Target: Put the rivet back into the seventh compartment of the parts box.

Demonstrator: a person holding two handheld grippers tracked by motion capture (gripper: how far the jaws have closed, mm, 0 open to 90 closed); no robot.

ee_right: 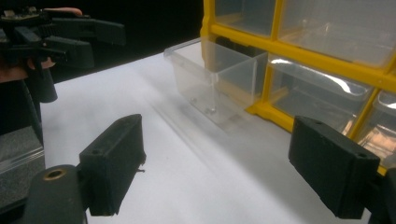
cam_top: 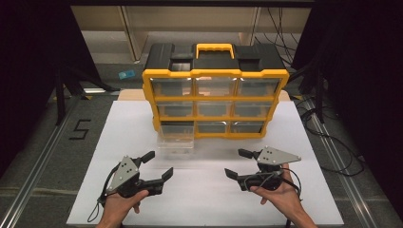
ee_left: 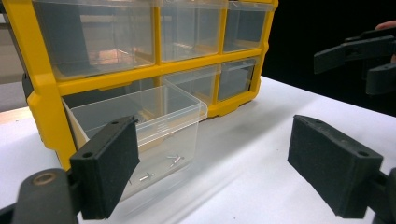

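Observation:
A yellow-and-black organizer (cam_top: 215,73) with clear drawers stands at the back of the white board (cam_top: 142,199). Its bottom-left drawer (cam_top: 177,142) is pulled out toward me. That drawer (ee_left: 140,116) holds a few small metal screws (ee_left: 173,159), and the right gripper view has it (ee_right: 210,79) at centre. My left gripper (cam_top: 160,164) rests open in front of the drawer, nothing between its jaws (ee_left: 212,163). My right gripper (cam_top: 234,162) is open too, at the right, facing the left one, jaws empty (ee_right: 215,163). A tiny metal bit (ee_right: 141,170) lies on the board by its left jaw.
The board ends a little behind my hands. Grey floor with metal rails flanks it, with a "5" mark (cam_top: 80,129) at left and cables (cam_top: 328,142) at right. A small blue object (cam_top: 126,74) lies beyond the organizer's left side.

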